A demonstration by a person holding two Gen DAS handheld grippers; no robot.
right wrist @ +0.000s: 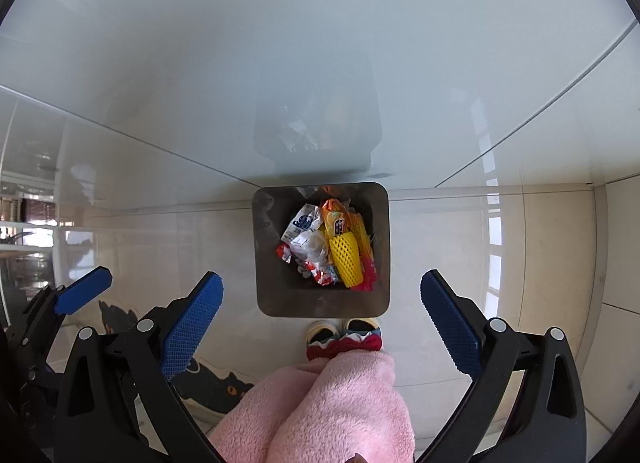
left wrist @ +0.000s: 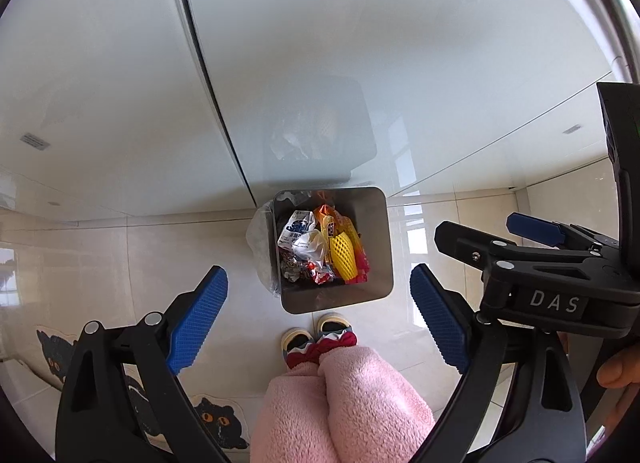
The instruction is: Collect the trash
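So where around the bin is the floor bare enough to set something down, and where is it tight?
Bare tile lies right of the trash bin, out to the wall corner, and left of it, between the bin and the cat mat. It is tight behind the bin, at the white cabinet, and in front, where the slippers nearly reach it. The bin holds wrappers and a yellow foam net.

Bright, soft daylight; window glare on glossy floor tiles (left wrist: 412,223), heavy fisheye bending at edges.
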